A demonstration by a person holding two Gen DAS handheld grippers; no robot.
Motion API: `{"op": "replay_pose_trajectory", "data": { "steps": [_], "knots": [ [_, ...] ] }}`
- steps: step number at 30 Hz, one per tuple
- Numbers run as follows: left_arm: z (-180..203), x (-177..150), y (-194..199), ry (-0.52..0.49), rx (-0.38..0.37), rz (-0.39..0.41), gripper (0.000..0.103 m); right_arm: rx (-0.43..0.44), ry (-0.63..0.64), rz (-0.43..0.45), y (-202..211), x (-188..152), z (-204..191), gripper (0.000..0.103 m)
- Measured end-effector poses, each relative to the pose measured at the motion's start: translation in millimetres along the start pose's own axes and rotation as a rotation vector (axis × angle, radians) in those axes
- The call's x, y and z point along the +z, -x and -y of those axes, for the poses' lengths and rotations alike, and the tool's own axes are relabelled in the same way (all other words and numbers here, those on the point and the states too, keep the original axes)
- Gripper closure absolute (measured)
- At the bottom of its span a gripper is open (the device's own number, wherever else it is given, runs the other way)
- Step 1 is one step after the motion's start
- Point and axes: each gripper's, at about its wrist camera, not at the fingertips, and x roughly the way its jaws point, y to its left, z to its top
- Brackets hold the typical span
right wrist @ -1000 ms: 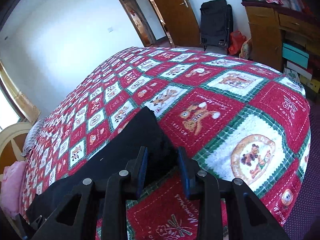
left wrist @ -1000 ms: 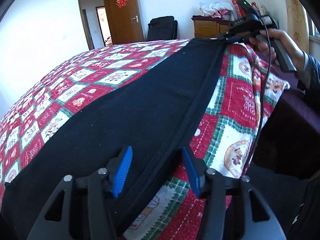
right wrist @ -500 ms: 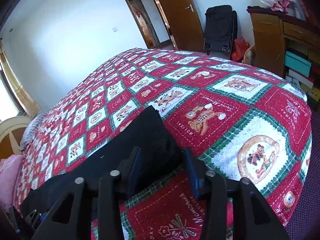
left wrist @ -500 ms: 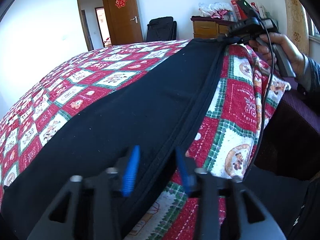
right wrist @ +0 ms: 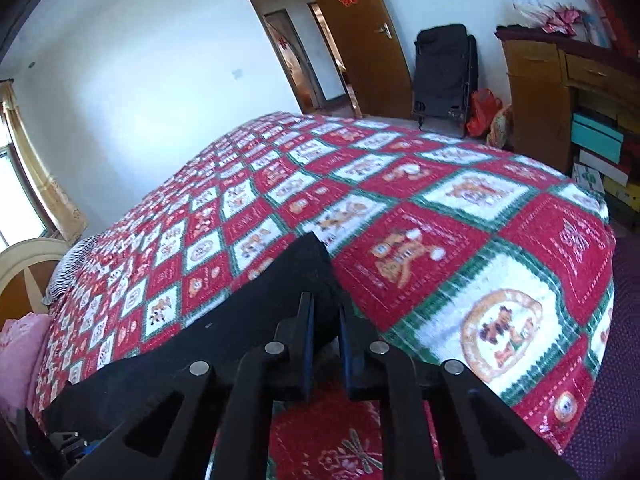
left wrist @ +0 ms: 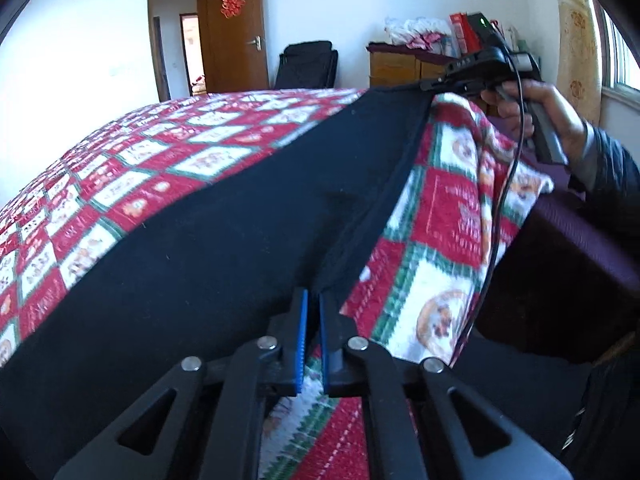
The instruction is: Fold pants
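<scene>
Black pants lie stretched along the near edge of a bed with a red, white and green patterned quilt. My left gripper is shut on the pants' near edge at one end. My right gripper is shut on the pants at the other end. In the left wrist view the right gripper shows far off at the pants' far corner, held by a hand. The left gripper shows faintly at the bottom left of the right wrist view.
A wooden dresser with boxes stands beyond the bed's foot. A black folding chair and an open wooden door are at the far wall. A pink pillow lies at the headboard end. A dark maroon bed side drops off at right.
My left gripper's jaws have closed from wide open onto the pants' edge. My right gripper's jaws have narrowed on the pants' corner and lifted it slightly.
</scene>
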Motion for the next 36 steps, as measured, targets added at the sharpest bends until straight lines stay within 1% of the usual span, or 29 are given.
{"op": "replay_pose_trajectory", "data": {
  "steps": [3,8,12,13,14,17,22,25,26,27,28,30,32,35,36],
  "knots": [
    [-3,-4,1,0.033,-0.019,0.019,0.097,-0.006,-0.01,-0.017,-3,-6,7,0.092],
    [0,-4,3,0.018,-0.019,0.027,0.097,-0.02,0.05,0.004,4,-13,5,0.092],
    [0,-4,2,0.017,-0.021,0.03,0.097,-0.014,0.049,0.001,9,-13,6,0.092],
    [0,-4,1,0.017,-0.023,0.03,0.097,-0.012,0.042,0.002,10,-12,6,0.089],
    [0,-4,1,0.016,-0.024,0.031,0.097,-0.015,0.031,0.009,13,-11,7,0.088],
    [-1,-5,0,0.022,-0.026,0.032,0.097,-0.035,0.034,0.037,21,-8,7,0.088],
    [-2,-5,0,0.022,-0.027,0.039,0.097,-0.001,0.028,0.021,21,-9,5,0.088],
    [0,-4,2,0.012,-0.023,0.039,0.097,-0.025,0.062,-0.01,13,-12,0,0.088],
    [0,-4,3,0.009,-0.023,0.041,0.097,-0.035,0.067,-0.013,12,-14,-1,0.09],
    [0,-3,5,0.011,-0.03,0.043,0.097,-0.036,0.072,-0.014,12,-14,0,0.096],
    [0,-3,6,0.013,-0.033,0.044,0.097,-0.04,0.074,-0.01,15,-13,-1,0.097],
    [1,-4,5,0.002,-0.04,0.038,0.097,-0.057,0.089,0.001,20,-11,-3,0.098],
    [3,-6,1,-0.015,-0.027,0.027,0.097,-0.074,0.098,-0.013,13,-11,-2,0.098],
    [2,-5,5,0.0,-0.021,0.042,0.097,-0.06,0.081,-0.011,12,-13,2,0.096],
    [1,-5,10,0.008,-0.01,0.05,0.097,-0.071,0.08,-0.008,14,-12,1,0.088]
  ]
}}
